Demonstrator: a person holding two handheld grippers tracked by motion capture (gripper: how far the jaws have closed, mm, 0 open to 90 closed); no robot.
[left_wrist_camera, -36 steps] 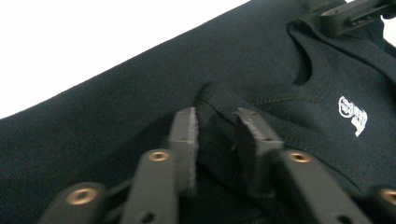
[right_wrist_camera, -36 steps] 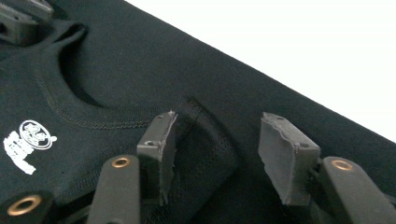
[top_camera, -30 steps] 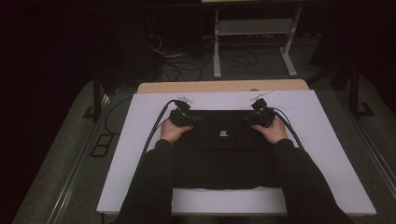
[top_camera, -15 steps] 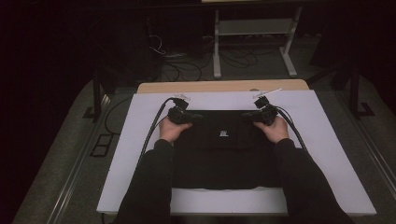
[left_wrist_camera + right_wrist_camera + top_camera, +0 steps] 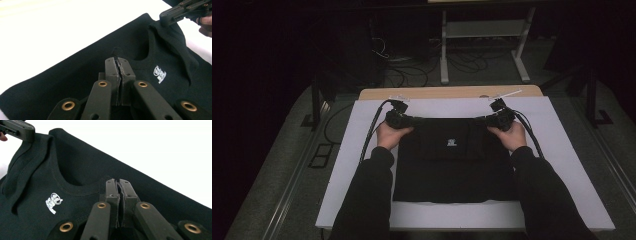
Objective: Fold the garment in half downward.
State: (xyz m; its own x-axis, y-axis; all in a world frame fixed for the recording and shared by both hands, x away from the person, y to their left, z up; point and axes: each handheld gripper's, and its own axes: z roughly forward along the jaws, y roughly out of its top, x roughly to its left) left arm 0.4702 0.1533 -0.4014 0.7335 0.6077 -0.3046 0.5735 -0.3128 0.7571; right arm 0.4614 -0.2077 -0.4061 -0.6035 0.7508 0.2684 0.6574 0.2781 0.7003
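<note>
A black garment (image 5: 452, 165) with a small white logo (image 5: 452, 143) lies flat on the white board (image 5: 562, 165). My left gripper (image 5: 414, 120) is shut on the cloth at the garment's far left shoulder. My right gripper (image 5: 486, 120) is shut on the far right shoulder. In the left gripper view the jaws (image 5: 119, 61) pinch a fold of black cloth, with the other gripper (image 5: 172, 15) at the upper right. The right gripper view has its jaws (image 5: 117, 182) clamped on the cloth beside the neckline, and the left gripper (image 5: 22, 131) at the top left.
A wooden table edge (image 5: 447, 92) runs along the board's far side. Black cables (image 5: 371, 130) trail from the grippers over the board's left and right parts. A metal stand (image 5: 482, 45) and loose wires stand on the dark floor behind.
Both hands have risen slightly, lifting the garment's far edge a little off the board. The right gripper's jaws closed on the cloth.
</note>
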